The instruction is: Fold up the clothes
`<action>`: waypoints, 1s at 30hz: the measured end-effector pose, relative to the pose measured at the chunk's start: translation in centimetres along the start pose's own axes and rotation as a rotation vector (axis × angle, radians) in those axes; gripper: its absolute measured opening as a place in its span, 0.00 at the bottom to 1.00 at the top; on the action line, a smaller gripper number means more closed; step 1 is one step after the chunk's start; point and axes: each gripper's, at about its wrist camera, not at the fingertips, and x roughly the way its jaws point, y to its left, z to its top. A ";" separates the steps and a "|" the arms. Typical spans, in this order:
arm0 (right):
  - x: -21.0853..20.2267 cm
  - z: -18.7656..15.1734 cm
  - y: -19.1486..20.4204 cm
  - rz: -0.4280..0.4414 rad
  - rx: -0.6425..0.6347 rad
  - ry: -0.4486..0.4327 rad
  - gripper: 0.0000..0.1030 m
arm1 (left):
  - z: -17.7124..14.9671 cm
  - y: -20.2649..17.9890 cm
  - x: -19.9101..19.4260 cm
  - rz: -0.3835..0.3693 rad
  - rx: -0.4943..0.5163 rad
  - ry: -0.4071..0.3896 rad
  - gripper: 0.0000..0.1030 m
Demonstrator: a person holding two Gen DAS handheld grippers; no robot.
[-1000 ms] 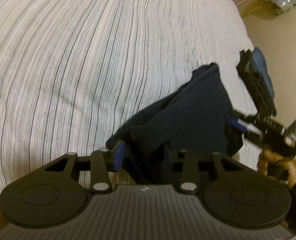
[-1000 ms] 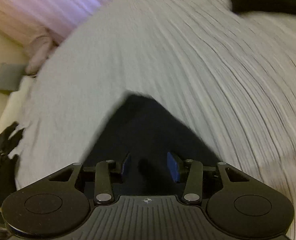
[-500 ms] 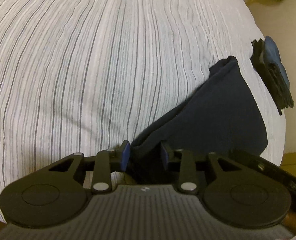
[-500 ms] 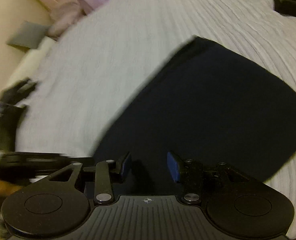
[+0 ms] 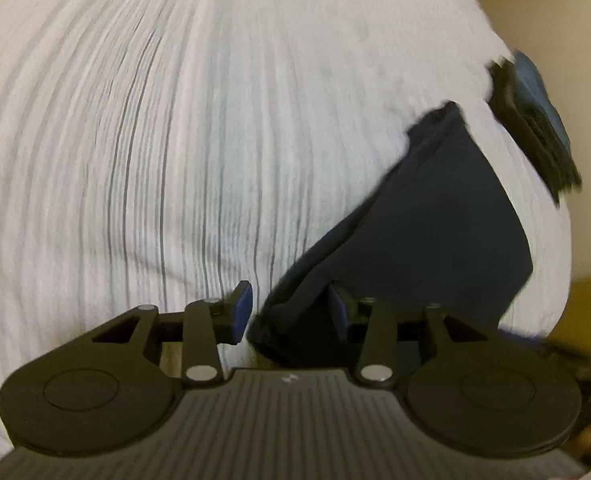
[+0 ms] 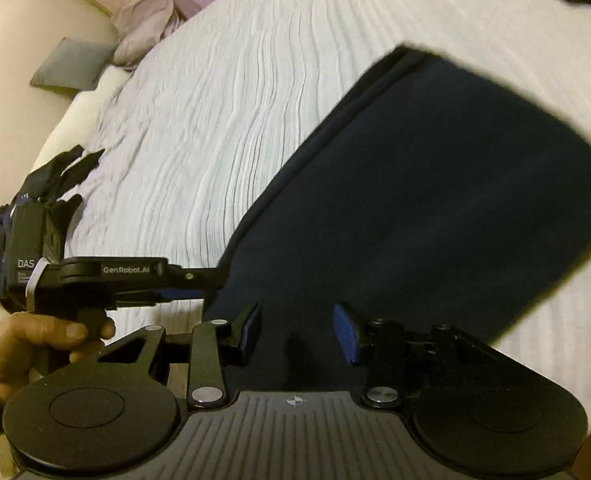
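The dark garment (image 6: 435, 200) lies folded flat on the bed (image 5: 175, 120). Both claws, left (image 5: 291, 312) and right (image 6: 297, 334), have just been opening and stand apart, with cloth between them unpinched. They are best lifted clear without snagging the near edge.

- Bed cover (image 5: 215, 140): white cloth, crinkled ribbed weave with thin dark stripes; matt.
- Folded garment (image 6: 435, 200): dark navy cloth, smooth, matt, stitched hem along one edge.
- Left gripper (image 5: 291, 312): black matt plastic body, ribbed top plate; pads (image 5: 242, 312) blue, rubbery look; shiny metal pivot pins.
- Right gripper (image 6: 298, 334): same black matt plastic, blue pads (image 6: 345, 334).
- Stack of clothes (image 5: 535, 120): dark and blue cloth, blurred.
- Curtain (image 6: 151, 4): pinkish cloth, soft folds.
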 end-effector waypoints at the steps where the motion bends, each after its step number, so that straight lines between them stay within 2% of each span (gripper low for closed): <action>1: -1.0 -0.4 0.1 -0.023 -0.014 -0.004 0.62 | -0.4 -0.9 -0.9 0.025 0.096 -0.024 0.37; 2: -2.1 -0.9 0.2 -0.047 -0.032 -0.007 0.79 | -0.8 -1.9 -1.8 0.054 0.209 -0.050 0.37; 5: -3.7 -2.1 1.0 -0.113 -0.108 -0.003 0.81 | -3.6 -4.8 -4.0 0.116 0.591 -0.133 0.41; 8: -4.8 -4.1 2.0 -0.206 -0.247 0.021 0.81 | -6.9 -6.2 -5.4 0.110 0.857 -0.174 0.53; 12: -5.4 -5.6 3.8 -0.302 -0.477 0.049 0.81 | -10.3 -7.9 -6.0 0.120 1.054 -0.213 0.61; 14: -5.1 -6.0 4.2 -0.316 -0.592 0.076 0.81 | -11.8 -8.9 -5.9 0.146 1.138 -0.233 0.61; 18: -4.0 -6.1 4.1 -0.305 -0.837 0.143 0.81 | -13.6 -12.0 -4.9 0.230 1.149 -0.270 0.67; 22: -2.5 -5.3 1.6 -0.231 -1.053 0.147 0.81 | -16.5 -14.6 -3.6 0.376 1.140 -0.268 0.73; 25: -0.4 -4.4 -0.2 -0.172 -1.214 0.135 0.81 | -18.5 -17.2 -2.1 0.502 1.053 -0.240 0.75; 27: 0.6 -4.8 -0.9 -0.132 -1.337 0.129 0.81 | -19.1 -18.5 -1.5 0.553 0.969 -0.215 0.75; 30: 1.9 -6.3 -1.2 -0.074 -1.550 0.135 0.81 | -20.4 -19.8 -1.2 0.604 0.938 -0.209 0.75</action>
